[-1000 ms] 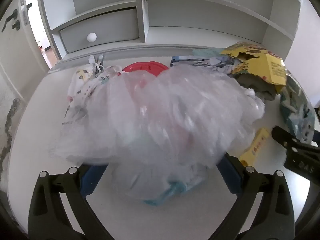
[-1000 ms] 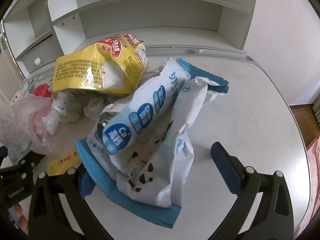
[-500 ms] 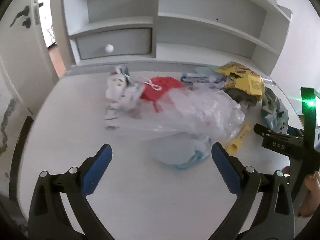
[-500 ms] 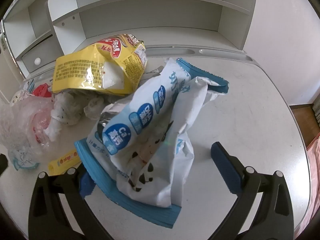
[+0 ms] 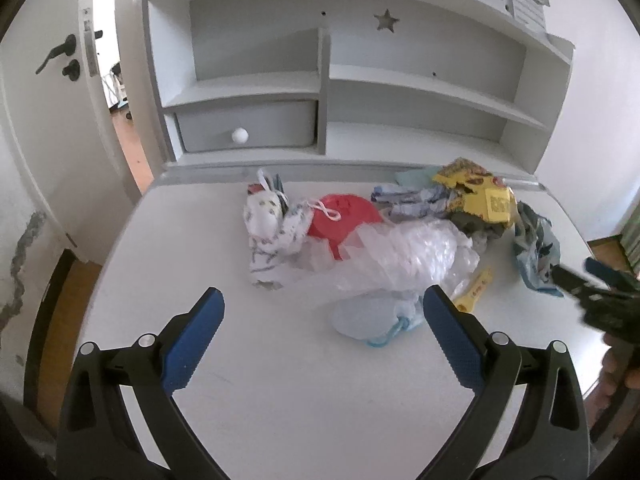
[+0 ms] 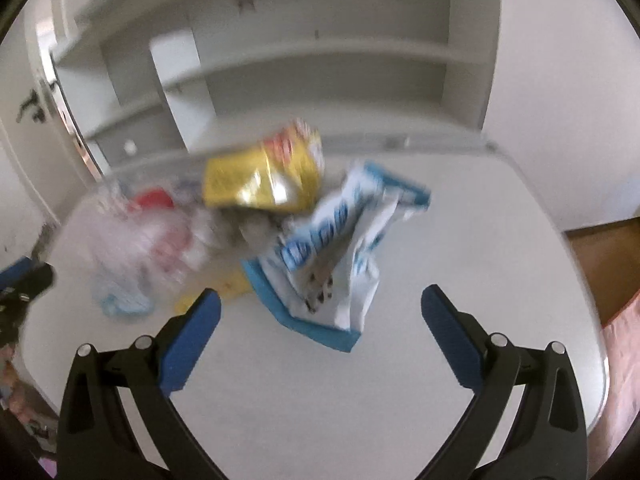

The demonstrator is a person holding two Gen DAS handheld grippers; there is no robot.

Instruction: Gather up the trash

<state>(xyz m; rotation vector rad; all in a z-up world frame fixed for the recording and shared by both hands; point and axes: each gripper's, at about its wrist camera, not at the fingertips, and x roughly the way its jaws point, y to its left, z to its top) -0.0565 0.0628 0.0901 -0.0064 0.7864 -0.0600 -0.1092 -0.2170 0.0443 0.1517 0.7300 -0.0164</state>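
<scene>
While trash (image 5: 384, 248) litters the desk (image 5: 280, 380), both grippers' fingers (image 5: 192, 340) (image 6: 452, 332) stand apart, holding nothing.

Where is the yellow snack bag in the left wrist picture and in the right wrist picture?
Left wrist: yellow snack bag at upper right, behind the clear plastic bag.
Right wrist: blurred, upper centre.
Shared landmark: red lid, left of the bag in both views.

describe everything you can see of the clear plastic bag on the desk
The clear plastic bag is thin, crinkled and see-through, lying slumped in the middle of the white desk. It partly covers the red lid behind it and rests on the pale blue mask. Neither tool touches it.
</scene>
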